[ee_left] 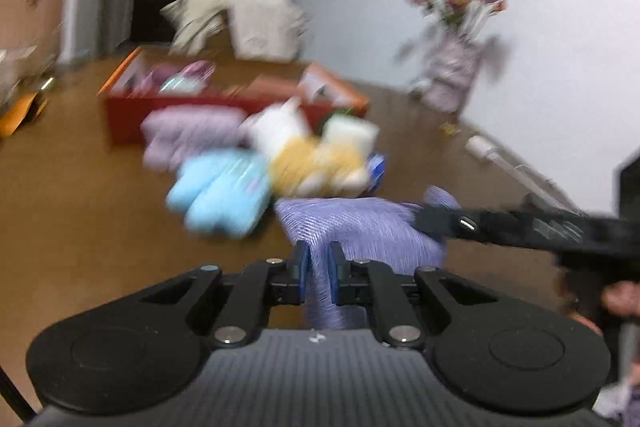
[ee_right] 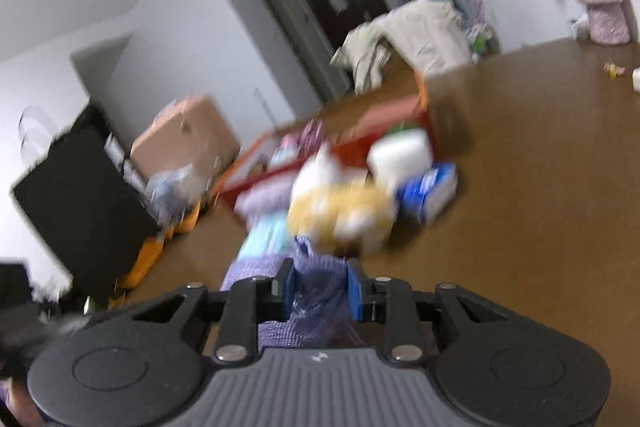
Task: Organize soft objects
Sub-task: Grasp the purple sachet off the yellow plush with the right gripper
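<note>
Both views are blurred. My left gripper (ee_left: 319, 259) is shut on a lavender cloth (ee_left: 360, 227) held above the brown floor. My right gripper (ee_right: 320, 281) is shut on the other end of the same lavender cloth (ee_right: 316, 291); it shows from the side in the left wrist view (ee_left: 430, 219). Beyond lies a pile of soft things: a light blue plush (ee_left: 220, 193), a yellow and white plush (ee_left: 320, 163), a lilac bundle (ee_left: 188, 135). A red open box (ee_left: 168, 107) stands behind the pile; it also shows in the right wrist view (ee_right: 360, 135).
A beige cloth heap (ee_left: 248, 23) lies by the dark doorway. A vase of pink flowers (ee_left: 452, 71) stands at the wall. A blue and white pack (ee_right: 430, 191) lies by the pile. A tan suitcase (ee_right: 188, 139) and a black cabinet (ee_right: 80, 199) stand left.
</note>
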The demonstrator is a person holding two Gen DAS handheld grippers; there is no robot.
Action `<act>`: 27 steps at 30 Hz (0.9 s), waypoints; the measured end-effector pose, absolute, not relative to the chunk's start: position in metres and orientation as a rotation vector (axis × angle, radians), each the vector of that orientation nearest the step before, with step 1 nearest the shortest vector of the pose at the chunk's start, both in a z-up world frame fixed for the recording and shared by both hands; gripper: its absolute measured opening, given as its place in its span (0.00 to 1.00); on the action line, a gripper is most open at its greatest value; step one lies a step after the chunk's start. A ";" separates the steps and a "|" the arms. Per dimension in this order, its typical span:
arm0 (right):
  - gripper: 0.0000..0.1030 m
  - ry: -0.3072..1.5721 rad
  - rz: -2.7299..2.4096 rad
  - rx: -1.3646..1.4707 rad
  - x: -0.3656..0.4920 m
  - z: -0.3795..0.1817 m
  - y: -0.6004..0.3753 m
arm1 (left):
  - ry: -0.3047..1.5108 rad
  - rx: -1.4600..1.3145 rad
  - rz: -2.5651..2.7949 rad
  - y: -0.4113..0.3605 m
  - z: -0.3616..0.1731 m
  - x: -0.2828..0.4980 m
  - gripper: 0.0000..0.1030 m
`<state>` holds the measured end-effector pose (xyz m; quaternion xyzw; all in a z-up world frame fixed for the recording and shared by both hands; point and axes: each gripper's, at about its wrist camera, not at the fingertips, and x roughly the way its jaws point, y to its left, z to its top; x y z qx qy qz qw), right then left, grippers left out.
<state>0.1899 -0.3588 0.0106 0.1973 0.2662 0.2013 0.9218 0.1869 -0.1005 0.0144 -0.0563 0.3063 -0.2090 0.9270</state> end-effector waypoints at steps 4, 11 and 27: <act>0.38 0.543 0.424 0.349 0.161 0.009 -0.351 | 0.618 -0.190 -0.394 -0.083 0.008 0.164 0.24; 0.50 0.520 0.433 0.362 0.172 0.005 -0.349 | 0.600 -0.204 -0.378 -0.084 0.012 0.162 0.57; 0.19 0.588 0.481 0.376 0.189 -0.009 -0.341 | 0.657 -0.262 -0.457 -0.084 0.007 0.180 0.09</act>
